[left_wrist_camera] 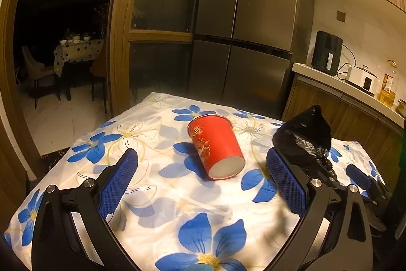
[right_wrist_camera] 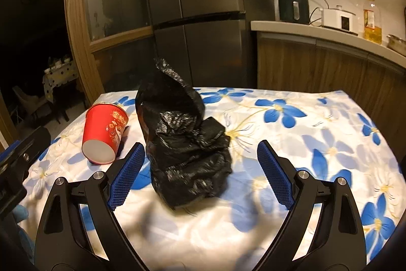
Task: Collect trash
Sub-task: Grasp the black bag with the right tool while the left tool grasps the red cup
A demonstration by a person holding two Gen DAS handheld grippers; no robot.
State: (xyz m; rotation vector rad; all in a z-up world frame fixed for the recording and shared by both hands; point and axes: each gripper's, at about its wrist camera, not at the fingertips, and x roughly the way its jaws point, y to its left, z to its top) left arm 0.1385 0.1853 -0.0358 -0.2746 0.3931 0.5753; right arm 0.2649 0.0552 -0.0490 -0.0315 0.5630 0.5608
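A red paper cup lies on its side on the flowered tablecloth, its white base toward me. My left gripper is open, with the cup just ahead between the blue fingers, not touched. A crumpled black trash bag stands on the cloth, slightly blurred. My right gripper is open and straddles the bag without pinching it. In the right wrist view the cup lies left of the bag. In the left wrist view the bag rises behind the right finger.
A large steel fridge stands behind the table. A counter at the right holds a dark appliance, a white cooker and an oil bottle. A dark doorway opens at the left onto another room.
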